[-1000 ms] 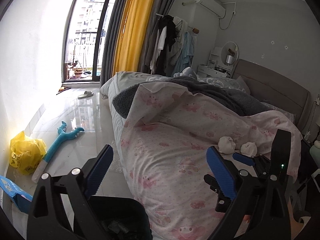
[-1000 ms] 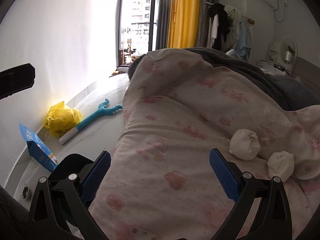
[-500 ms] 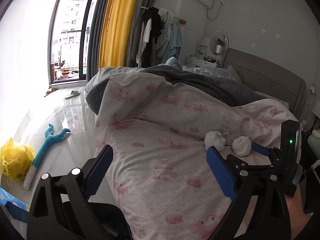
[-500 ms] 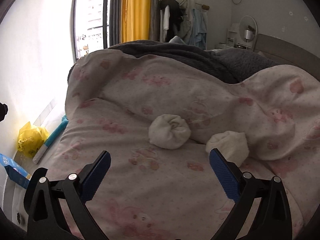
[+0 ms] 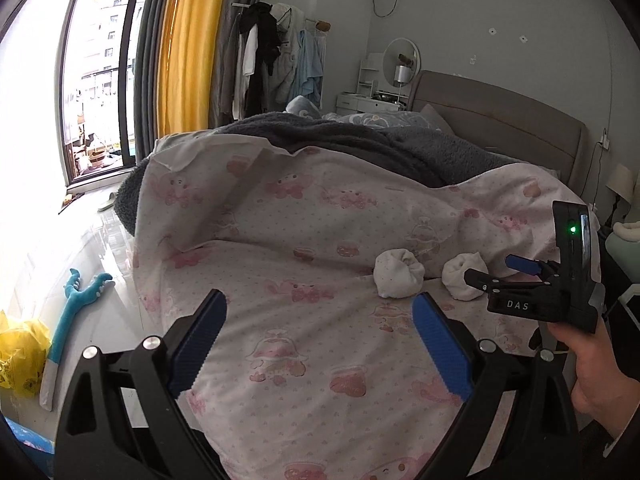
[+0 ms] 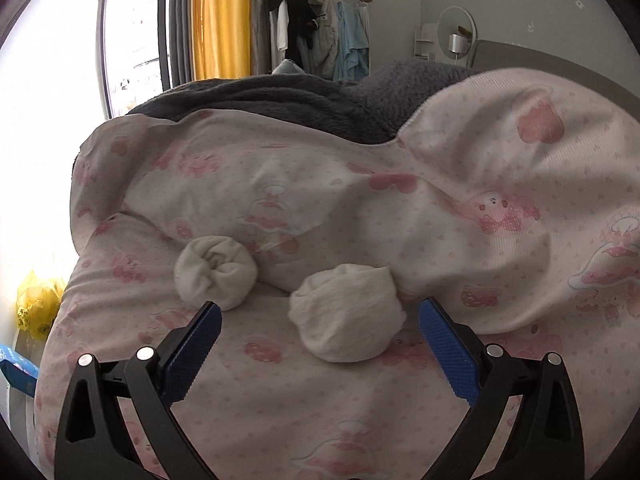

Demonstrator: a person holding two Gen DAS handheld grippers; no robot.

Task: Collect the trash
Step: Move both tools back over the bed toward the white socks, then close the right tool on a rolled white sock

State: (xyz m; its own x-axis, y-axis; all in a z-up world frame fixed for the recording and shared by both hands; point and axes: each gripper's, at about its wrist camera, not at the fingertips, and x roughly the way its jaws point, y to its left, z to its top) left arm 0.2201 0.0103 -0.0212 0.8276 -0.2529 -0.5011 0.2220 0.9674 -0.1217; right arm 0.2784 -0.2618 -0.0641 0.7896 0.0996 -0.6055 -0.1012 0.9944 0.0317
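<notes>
Two white crumpled wads lie side by side on the pink patterned quilt point(image 6: 320, 420). The right wad point(image 6: 347, 312) sits just ahead of my open right gripper point(image 6: 318, 344), roughly between its blue pads point(image 6: 446, 354). The left wad point(image 6: 216, 272) lies beside the left fingertip. In the left wrist view the same two wads, left wad point(image 5: 398, 274) and right wad point(image 5: 462, 278), lie beyond my open, empty left gripper point(image 5: 318, 340). My right gripper point(image 5: 496, 276) reaches in from the right, held by a hand point(image 5: 600, 376), its fingers around the right wad.
A dark grey blanket point(image 5: 360, 144) covers the far part of the bed. On the glossy floor at left lie a yellow plastic bag point(image 5: 20, 356), a teal toy grabber point(image 5: 76, 312) and a blue box point(image 6: 18, 368). Clothes hang on a rack point(image 5: 276, 56) beyond.
Both grippers moved forward and right over the bed. The right gripper closed in on the two wads, which now lie near its fingertips. Both stayed open.
</notes>
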